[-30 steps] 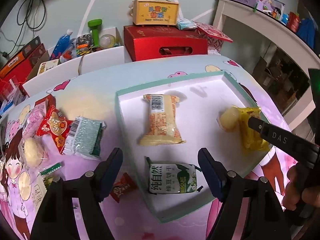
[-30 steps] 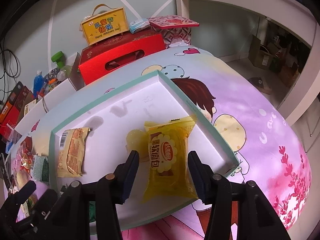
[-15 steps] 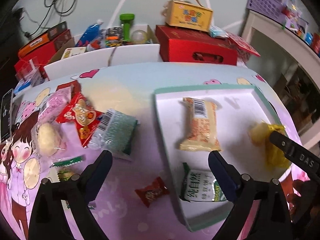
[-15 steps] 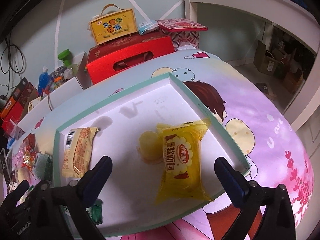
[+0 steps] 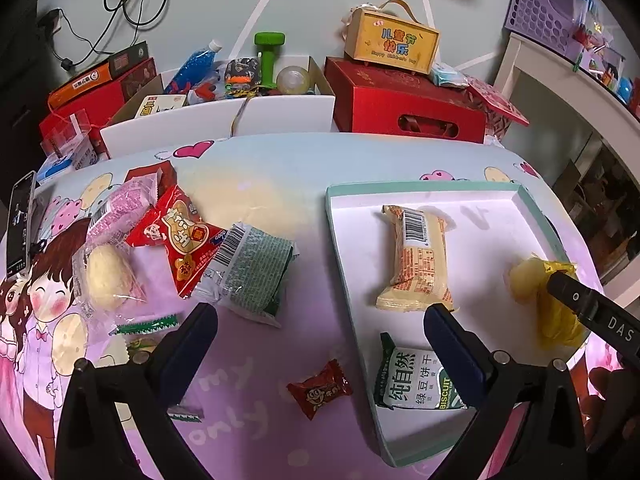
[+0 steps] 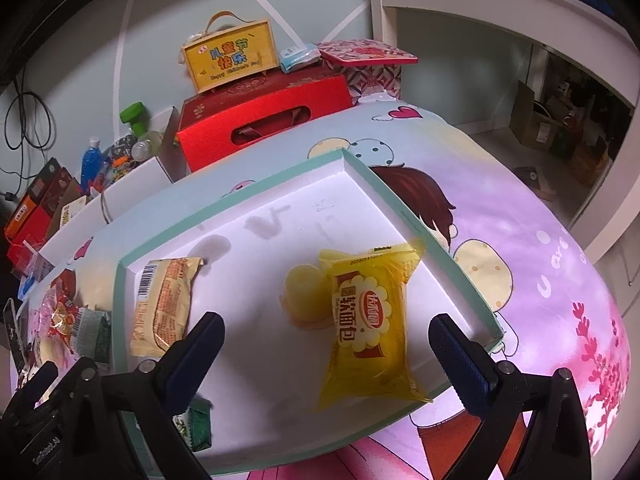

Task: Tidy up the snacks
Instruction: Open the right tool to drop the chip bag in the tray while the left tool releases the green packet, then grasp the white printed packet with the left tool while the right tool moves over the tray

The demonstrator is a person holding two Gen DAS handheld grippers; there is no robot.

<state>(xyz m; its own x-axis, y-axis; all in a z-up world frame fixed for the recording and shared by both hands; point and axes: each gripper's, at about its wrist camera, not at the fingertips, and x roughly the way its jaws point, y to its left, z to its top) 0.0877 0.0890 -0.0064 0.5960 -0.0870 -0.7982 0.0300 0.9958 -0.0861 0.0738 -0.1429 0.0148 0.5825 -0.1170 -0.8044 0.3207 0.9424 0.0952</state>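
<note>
A: Snacks: three lie in our tray (image 5: 336,216), the yellow bread pack (image 6: 368,320) beneath our wide, empty right claw (image 6: 326,340).

B: Our left claw (image 5: 320,332), also wide, hovers above the red candy (image 5: 319,389) on the worktop (image 5: 260,172). We'd likely drop onto it next, then clear the tray's rim; open floor remains inside.

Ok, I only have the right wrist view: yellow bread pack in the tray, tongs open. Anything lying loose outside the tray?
Observer: A small red candy lies by itself on the tablecloth, left of the tray.
Operator: And the left tongs?
Observer: The left tongs are open, with that candy framed between them.
Operator: The green thing at my bottom edge?
Observer: A biscuit pack, flat in the tray's near corner.
</note>
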